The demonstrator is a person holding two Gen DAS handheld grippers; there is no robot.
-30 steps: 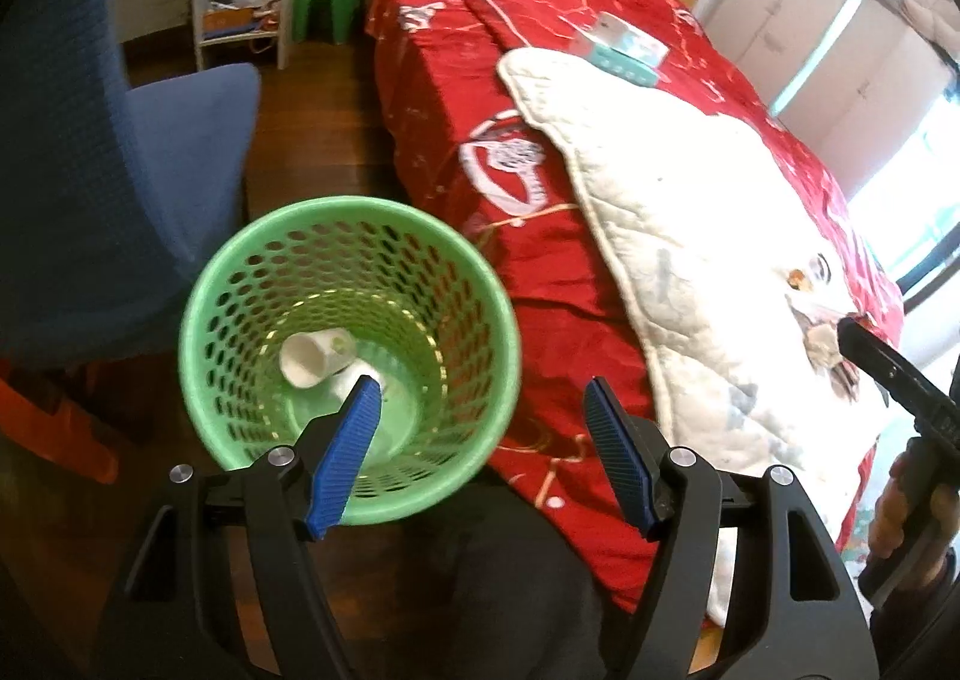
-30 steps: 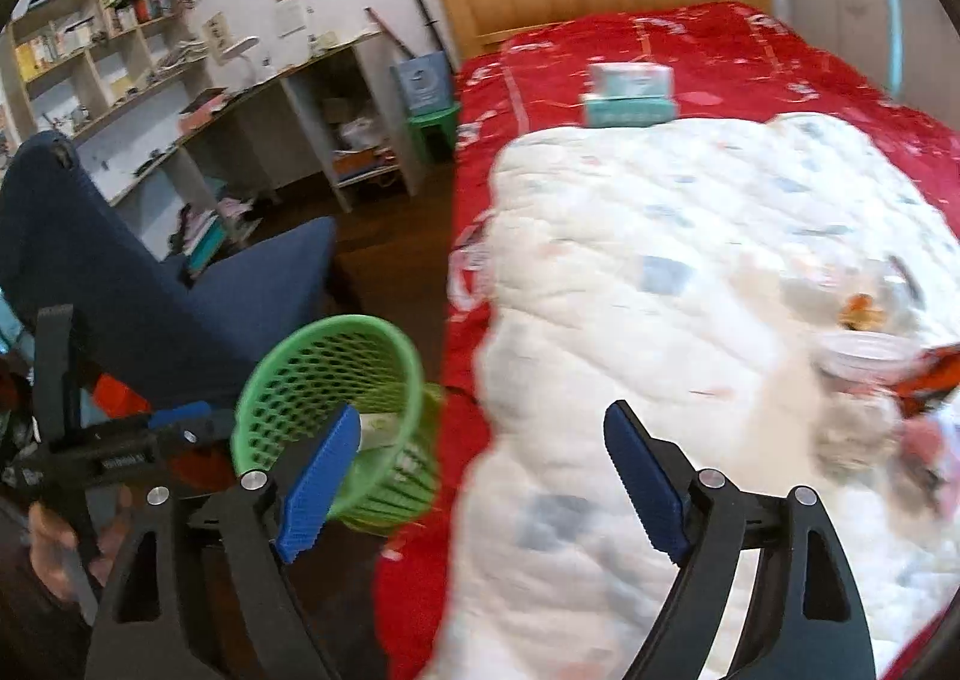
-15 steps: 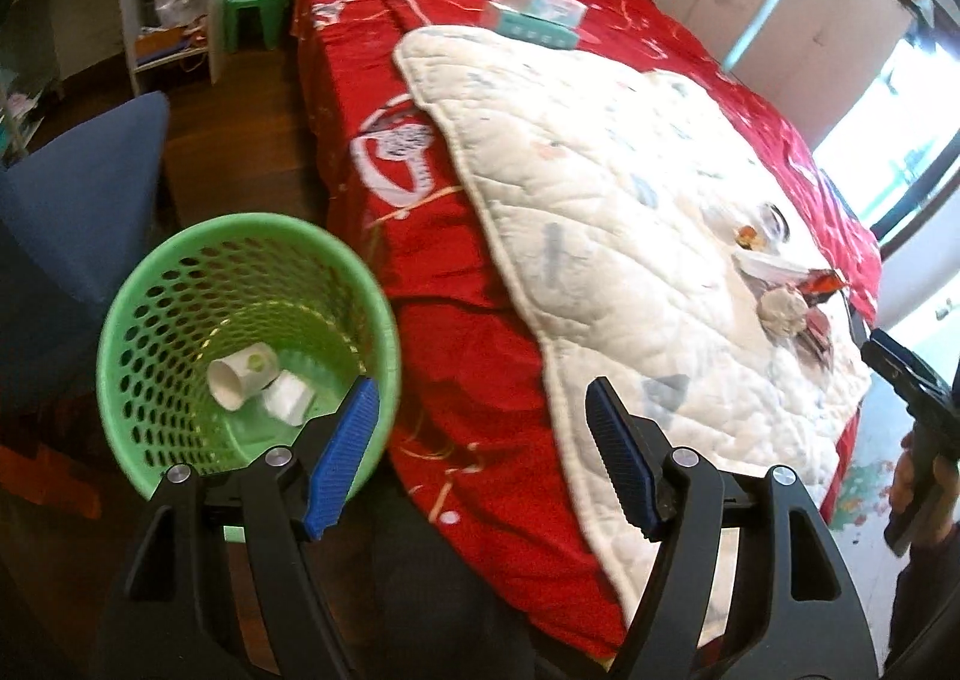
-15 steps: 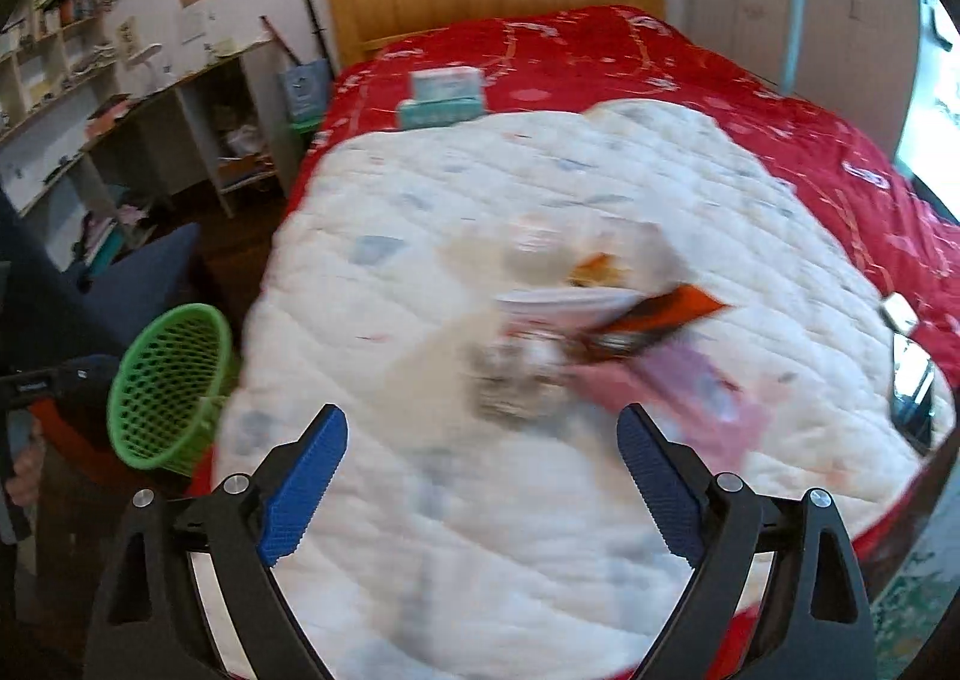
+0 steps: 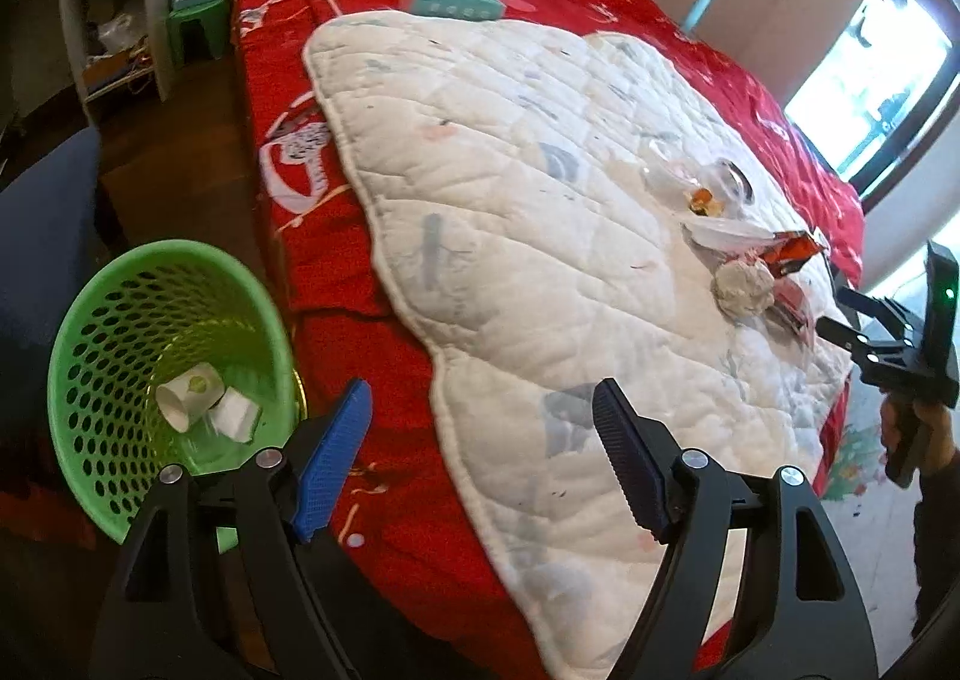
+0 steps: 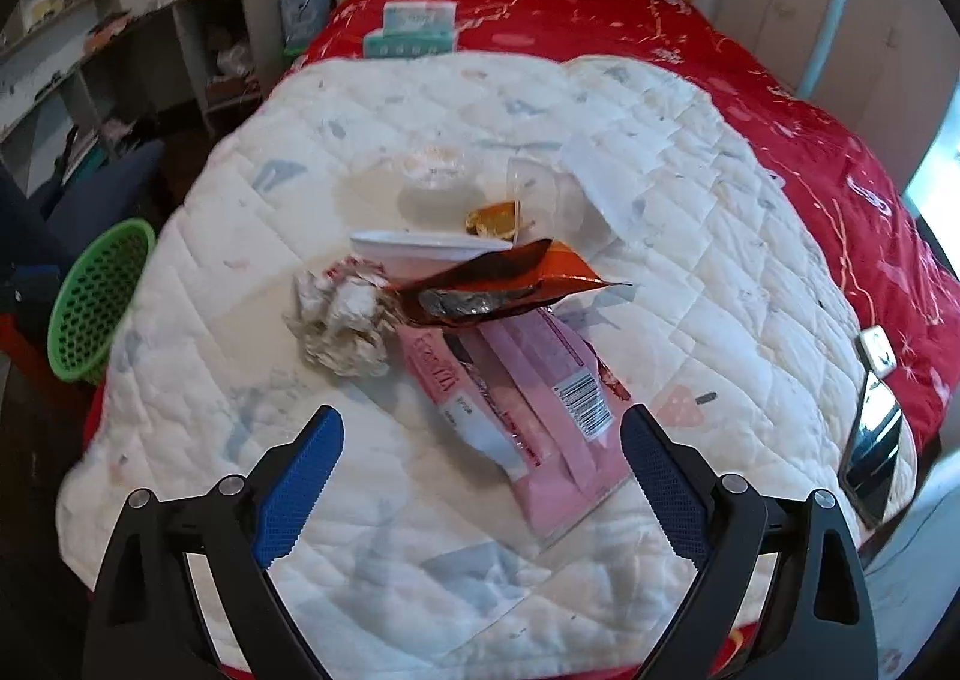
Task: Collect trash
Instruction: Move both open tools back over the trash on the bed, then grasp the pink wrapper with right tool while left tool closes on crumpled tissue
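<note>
A green basket (image 5: 78, 332) stands on the floor beside the bed, with two white paper cups (image 5: 189, 395) in it. My left gripper (image 5: 480, 389) hangs over the bed's red edge, to the right of the basket; its jaws are opening with nothing between them. On the white quilt (image 6: 240, 410) lies a trash pile: a crumpled paper ball (image 6: 342, 320), an orange-brown wrapper (image 6: 492, 284), a pink packet (image 6: 528, 398), a white bowl (image 6: 420, 248) and clear plastic cups (image 6: 540, 194). My right gripper (image 6: 483, 413) hovers just short of the pink packet, jaws opening and empty.
Two tissue boxes (image 6: 414, 29) sit near the wooden headboard. A blue chair (image 5: 36, 236) stands behind the basket, with a desk and shelves (image 6: 120, 50) and a green stool (image 5: 198, 20) beyond. A shiny dark object (image 6: 876, 440) lies at the bed's right edge.
Both grippers swung away from the basket toward the bed. The right one travelled over the quilt to the trash pile and spread its jaws wider. The left now sits beside the basket, not over it.
</note>
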